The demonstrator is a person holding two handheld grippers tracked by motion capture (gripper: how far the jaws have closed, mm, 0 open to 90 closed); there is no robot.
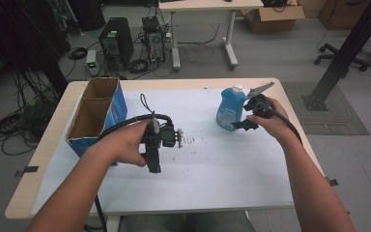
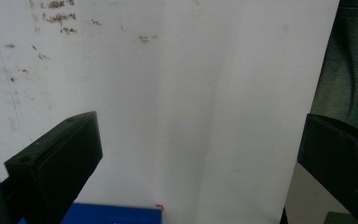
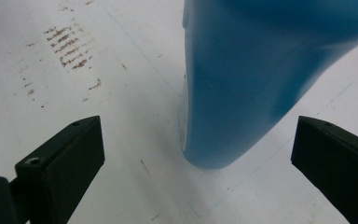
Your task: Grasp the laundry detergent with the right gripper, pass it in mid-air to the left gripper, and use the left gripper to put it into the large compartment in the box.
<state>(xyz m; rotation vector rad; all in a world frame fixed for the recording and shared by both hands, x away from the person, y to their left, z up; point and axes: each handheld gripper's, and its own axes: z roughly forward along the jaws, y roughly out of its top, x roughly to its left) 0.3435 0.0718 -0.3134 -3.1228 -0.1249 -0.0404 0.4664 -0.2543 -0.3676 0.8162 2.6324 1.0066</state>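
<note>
The right gripper's (image 1: 244, 123) fingers (image 3: 60, 158) stand wide apart, one on each side of the blue bottle (image 3: 261, 70), neither pad touching it yet. The bottle (image 1: 229, 107) stands upright on the white sheet (image 1: 222, 164) covering the surface, at the far right. It looks like smooth plastic, so probably slippery, with some give in the walls. If it holds liquid it will be fairly heavy and inclined to tip. The best hold is likely across the lower, narrower part of the body, squarely and firmly.

The left gripper's (image 1: 166, 137) fingers (image 2: 56, 163) are also apart and hold nothing, over bare, stained sheet near the middle. An open cardboard box (image 1: 96, 116) with blue sides sits at the left.
</note>
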